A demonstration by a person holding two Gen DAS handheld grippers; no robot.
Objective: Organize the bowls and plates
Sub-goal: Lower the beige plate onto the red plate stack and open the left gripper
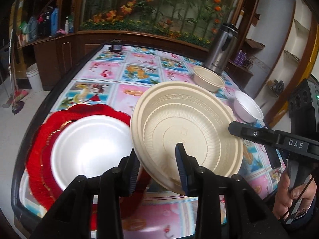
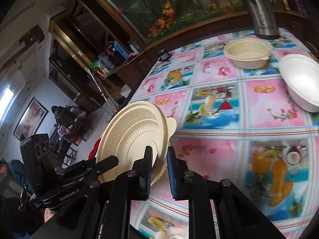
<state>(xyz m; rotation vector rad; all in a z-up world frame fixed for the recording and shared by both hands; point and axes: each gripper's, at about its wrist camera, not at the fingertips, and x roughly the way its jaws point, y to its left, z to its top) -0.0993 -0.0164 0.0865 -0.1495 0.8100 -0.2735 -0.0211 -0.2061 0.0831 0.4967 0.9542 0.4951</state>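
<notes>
My left gripper (image 1: pixel 157 163) is shut on the near rim of a beige plate (image 1: pixel 185 127) and holds it tilted above the table. My right gripper (image 2: pixel 159 163) is also closed on the rim of this beige plate (image 2: pixel 135 135), from the other side; it shows in the left wrist view (image 1: pixel 239 129). A white plate (image 1: pixel 89 149) lies on a red scalloped plate (image 1: pixel 45 139) at the left. A beige bowl (image 2: pixel 247 53) and a white bowl (image 2: pixel 303 81) stand at the far right.
A steel thermos (image 1: pixel 221 47) stands behind the beige bowl. A small dark jar (image 1: pixel 116 45) sits at the far table edge. The table has a colourful fruit-print cloth (image 2: pixel 219 99). A wooden cabinet runs behind the table.
</notes>
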